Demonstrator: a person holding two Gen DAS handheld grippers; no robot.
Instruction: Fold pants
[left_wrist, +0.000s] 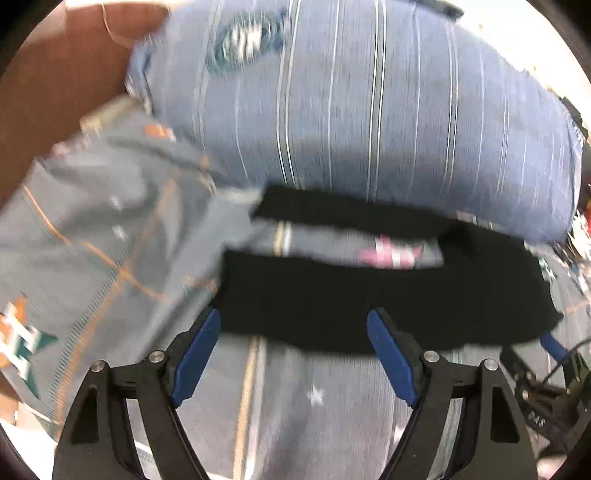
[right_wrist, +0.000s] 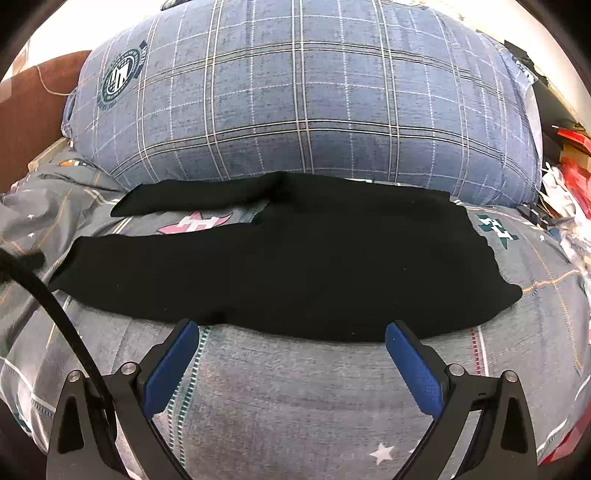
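- Black pants (right_wrist: 280, 273) lie spread flat across a grey patterned bedsheet (right_wrist: 295, 391), filling the middle band of the right wrist view from left edge to right.
- The two legs run toward the left of that frame, parted by a wedge of sheet that shows a pink star emblem (right_wrist: 194, 223); the wider part of the garment sits at centre and right.
- Behind the pants, across the top half of the frame, rests a large blue plaid pillow (right_wrist: 303, 103) with a round crest (right_wrist: 120, 75) at its upper left; the far leg touches its lower edge.
- The right gripper (right_wrist: 293, 363) hangs at the bottom of the frame, its blue pads (right_wrist: 415, 373) spread wide, nothing between them, tips just short of the near hem of the pants.
- A black cable (right_wrist: 55, 302) crosses the lower left of the right wrist view.
- The left wrist view is smeared by motion; the pants (left_wrist: 369, 302) cross its centre, the pillow (left_wrist: 351, 110) above, the bedsheet (left_wrist: 110, 240) at left and below.
- The left gripper (left_wrist: 293, 356) stands at the bottom centre, blue pads (left_wrist: 197, 354) apart and empty, tips overlapping the near edge of the pants in the picture; contact cannot be told.
- A brown headboard (left_wrist: 55, 74) fills the upper left corner.
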